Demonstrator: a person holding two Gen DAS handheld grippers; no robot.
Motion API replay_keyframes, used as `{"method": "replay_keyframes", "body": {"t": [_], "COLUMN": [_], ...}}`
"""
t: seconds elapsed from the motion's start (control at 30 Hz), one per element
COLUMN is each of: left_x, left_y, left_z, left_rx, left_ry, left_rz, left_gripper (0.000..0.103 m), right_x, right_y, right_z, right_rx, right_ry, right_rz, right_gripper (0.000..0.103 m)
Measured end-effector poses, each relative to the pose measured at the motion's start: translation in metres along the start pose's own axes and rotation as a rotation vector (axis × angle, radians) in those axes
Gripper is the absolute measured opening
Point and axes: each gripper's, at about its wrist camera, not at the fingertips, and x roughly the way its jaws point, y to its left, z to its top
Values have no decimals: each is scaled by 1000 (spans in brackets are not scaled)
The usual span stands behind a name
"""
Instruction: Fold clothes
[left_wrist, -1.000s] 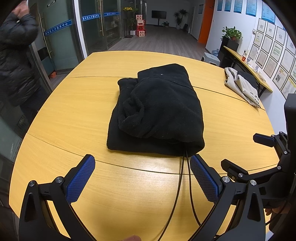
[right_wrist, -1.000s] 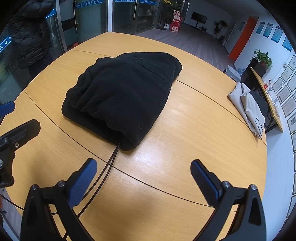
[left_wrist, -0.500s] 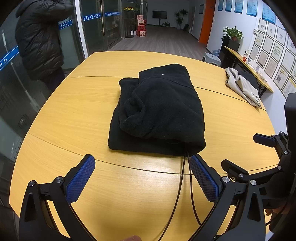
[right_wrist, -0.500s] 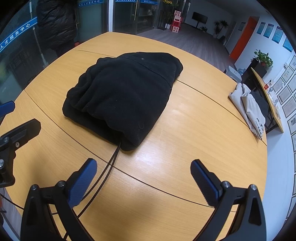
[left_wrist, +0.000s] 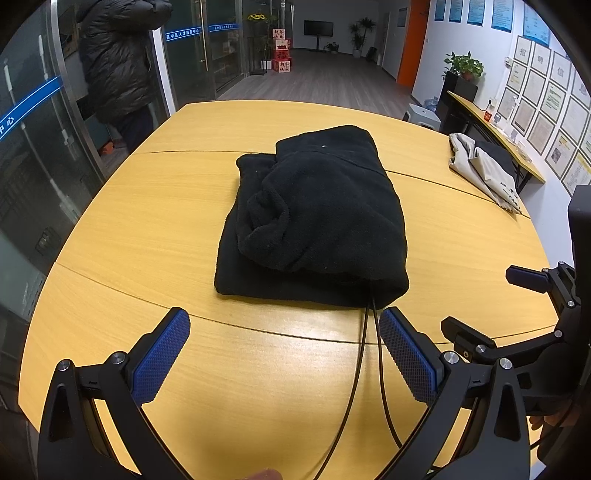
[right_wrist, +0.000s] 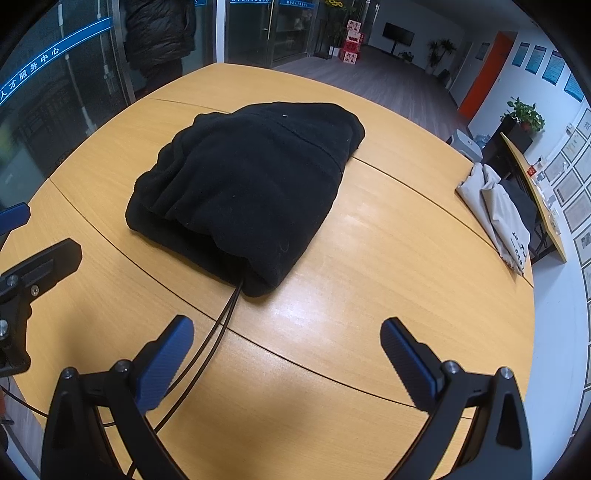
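A black fleece garment (left_wrist: 317, 218) lies folded in a thick bundle on the middle of the yellow wooden table (left_wrist: 147, 206); it also shows in the right wrist view (right_wrist: 247, 184). Two thin black cords (left_wrist: 369, 362) run from its near edge toward me. My left gripper (left_wrist: 284, 350) is open and empty, held above the table just short of the garment's near edge. My right gripper (right_wrist: 288, 358) is open and empty, near the garment's near right corner. The right gripper also shows at the right edge of the left wrist view (left_wrist: 491, 306).
A grey and dark pile of clothes (left_wrist: 484, 170) lies at the table's far right edge, also in the right wrist view (right_wrist: 495, 206). A person in a dark padded jacket (left_wrist: 118, 62) stands behind the glass partition at the far left. Table seams cross the surface.
The person in the dark jacket has walked rightward behind the glass. Both grippers and the garment have stayed almost still.
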Motion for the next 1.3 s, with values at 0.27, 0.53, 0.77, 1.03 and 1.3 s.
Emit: {"method": "replay_keyframes", "body": {"t": [0.27,0.53,0.77,1.03,1.3], "left_x": [0,0,-2,-2,-3], "left_y": [0,1,2,0,-2], "left_z": [-2,-4,-4,-5,-5], "left_rx": [6,8,12,14,12], "left_ry": [4,5,5,5,7], "left_rz": [-1,-4,-4,-4,-4], "left_gripper": [103,103,103,103,103], "right_x": [-1,-2,-3,-3,-3], "right_y": [0,2,4,5,3], "right_z": [-2,-4,-5,-5,-5], "right_rx": [4,4,7,6,7], "right_ry": [1,3,3,2,2], "right_rz": [-1,-2,-4,-4,-1], "right_gripper": [103,103,103,103,103]}}
